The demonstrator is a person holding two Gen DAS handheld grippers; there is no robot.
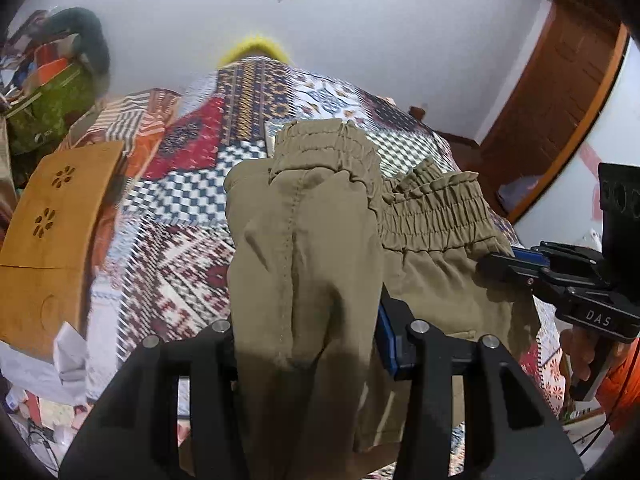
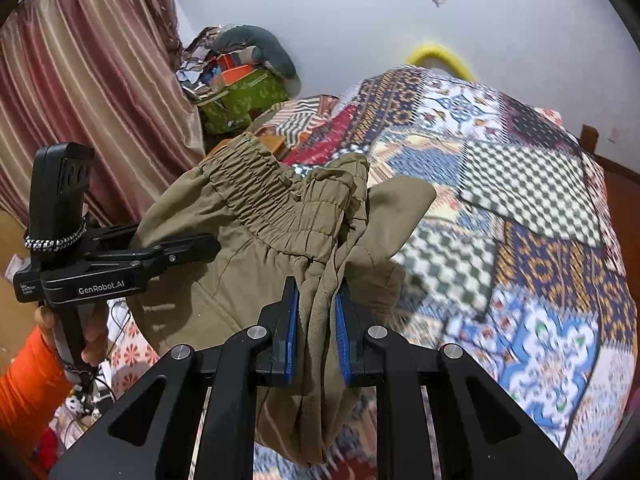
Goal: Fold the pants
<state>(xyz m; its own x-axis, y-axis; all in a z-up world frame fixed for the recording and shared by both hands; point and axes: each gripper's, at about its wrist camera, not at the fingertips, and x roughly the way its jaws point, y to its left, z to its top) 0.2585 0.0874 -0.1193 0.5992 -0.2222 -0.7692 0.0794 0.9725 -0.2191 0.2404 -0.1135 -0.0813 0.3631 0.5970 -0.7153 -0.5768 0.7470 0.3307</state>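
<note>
Khaki pants (image 1: 304, 248) with an elastic waistband (image 1: 436, 208) hang bunched above the patchwork bedspread (image 1: 192, 208). My left gripper (image 1: 308, 344) is shut on a fold of the pants, which drape over and hide its pads. My right gripper (image 2: 316, 320) is shut on another fold of the pants (image 2: 256, 224) between its blue pads (image 2: 292, 332). Each gripper shows in the other's view: the right one (image 1: 496, 264) at the waistband's right side, the left one (image 2: 200, 248) at its left side.
The bed's quilt (image 2: 520, 240) spreads ahead. A wooden board (image 1: 56, 248) and a green bag (image 1: 48, 108) lie at the left. A curtain (image 2: 80, 100) hangs at the left, a wooden door (image 1: 560, 100) stands at the right.
</note>
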